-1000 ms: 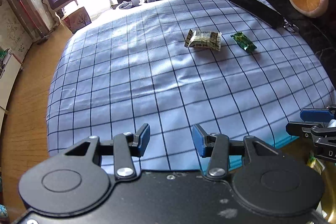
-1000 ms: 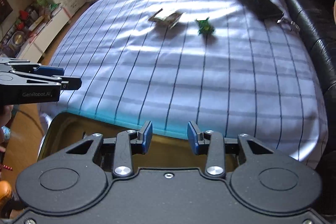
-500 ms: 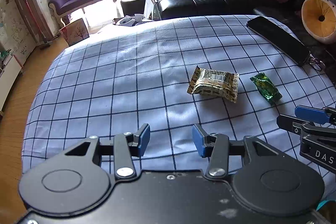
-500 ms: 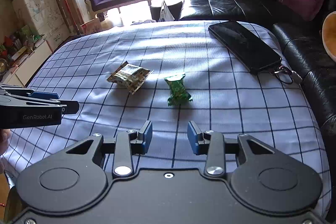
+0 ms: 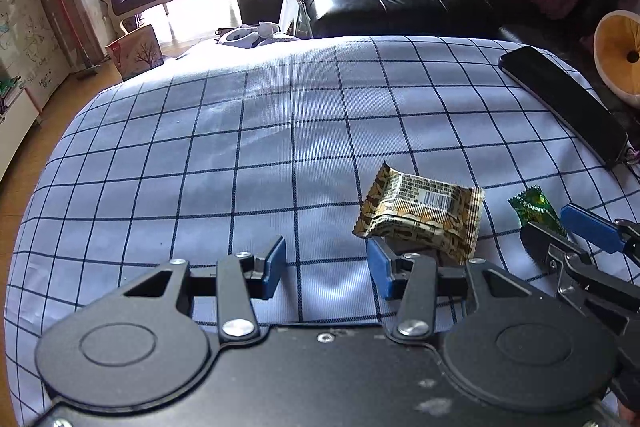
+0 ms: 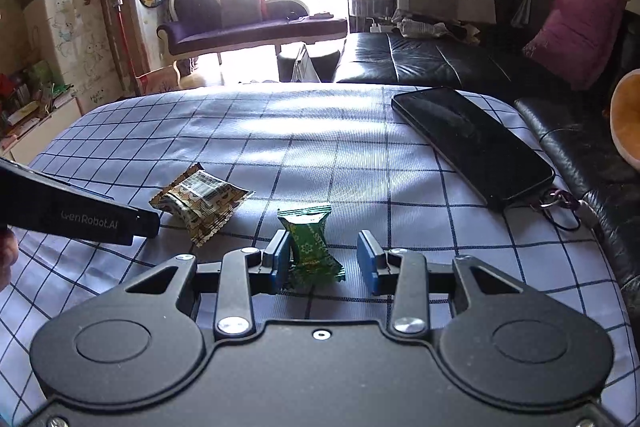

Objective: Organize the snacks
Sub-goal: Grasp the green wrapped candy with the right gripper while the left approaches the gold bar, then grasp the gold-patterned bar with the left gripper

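My right gripper (image 6: 323, 261) sits low over the blue checked tablecloth (image 5: 240, 163) with its blue pads spread wide around a small green candy wrapper (image 6: 311, 245); the left pad looks to be against the wrapper's edge while the right pad stands clear of it, so nothing is clamped. The wrapper's lower end is hidden behind my own black housing, and its pale print is too small to read. My left gripper (image 5: 326, 267) is likewise wide open and holds nothing; its right pad lies just in front of a brown-and-gold snack packet (image 5: 420, 217), whose near corner is cut off behind that finger. The packet shows a barcode and a block of fine print, none of it legible. From the right wrist view the same packet (image 6: 202, 203) lies just left of the candy, and the side of my left gripper (image 6: 80, 215) crosses the frame edge, lettered "GenRobot.AI". In the left wrist view the candy (image 5: 534, 205) is partly covered by my right gripper's fingers (image 5: 586, 227). A black phone (image 6: 472, 143) lies face up near the table's far right edge, with a cord and ring at its near end. A black leather sofa (image 6: 420, 61) and a pink cushion (image 6: 572, 35) fill the background, which is washed out by window glare.
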Tool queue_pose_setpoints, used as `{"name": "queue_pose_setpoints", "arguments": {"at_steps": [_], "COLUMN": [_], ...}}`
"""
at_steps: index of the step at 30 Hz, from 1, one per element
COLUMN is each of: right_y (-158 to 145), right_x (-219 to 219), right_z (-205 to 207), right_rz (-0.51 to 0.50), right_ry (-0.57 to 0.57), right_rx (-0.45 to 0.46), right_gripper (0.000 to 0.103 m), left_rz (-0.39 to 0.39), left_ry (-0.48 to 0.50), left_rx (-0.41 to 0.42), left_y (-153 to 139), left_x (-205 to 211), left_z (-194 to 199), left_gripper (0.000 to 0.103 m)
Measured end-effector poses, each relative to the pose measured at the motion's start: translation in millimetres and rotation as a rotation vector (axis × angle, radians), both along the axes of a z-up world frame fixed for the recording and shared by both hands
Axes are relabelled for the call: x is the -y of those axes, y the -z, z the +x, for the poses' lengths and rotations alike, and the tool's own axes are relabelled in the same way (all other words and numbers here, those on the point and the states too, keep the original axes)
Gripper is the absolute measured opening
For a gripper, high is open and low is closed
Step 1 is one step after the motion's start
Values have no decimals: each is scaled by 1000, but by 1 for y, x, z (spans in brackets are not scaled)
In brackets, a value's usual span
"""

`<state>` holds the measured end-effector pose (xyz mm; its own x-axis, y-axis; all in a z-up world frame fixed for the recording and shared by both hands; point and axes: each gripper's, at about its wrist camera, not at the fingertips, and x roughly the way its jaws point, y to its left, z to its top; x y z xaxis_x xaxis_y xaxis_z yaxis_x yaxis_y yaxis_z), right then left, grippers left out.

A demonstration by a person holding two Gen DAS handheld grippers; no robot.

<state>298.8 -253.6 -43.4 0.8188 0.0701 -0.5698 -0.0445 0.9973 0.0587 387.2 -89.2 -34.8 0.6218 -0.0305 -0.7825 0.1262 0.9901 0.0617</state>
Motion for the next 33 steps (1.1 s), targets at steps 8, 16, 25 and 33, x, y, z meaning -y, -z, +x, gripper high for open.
{"name": "queue_pose_setpoints", "arguments": {"at_steps": [8,16,25,33], "right_y": [2,3,2,-5], "right_x": [1,-5,-1,3], "right_z": [-1,2,-1,-13], "right_rz": [5,-48,-34,-38], "right_ry": [3,-4,-12,-37], "right_rx": [16,-1,1,-26], "right_gripper": [49,49,44,26], "left_rz": [33,31,-129,-231], "left_ry": [-78,-149,-151,-182], "left_rx": [40,22,-53,-157], "left_y": [-1,-10,-38,-30], "left_x": [-10,-14,-11,15], "left_z": [21,39,21,38], "left_gripper": [50,48,47,48]}}
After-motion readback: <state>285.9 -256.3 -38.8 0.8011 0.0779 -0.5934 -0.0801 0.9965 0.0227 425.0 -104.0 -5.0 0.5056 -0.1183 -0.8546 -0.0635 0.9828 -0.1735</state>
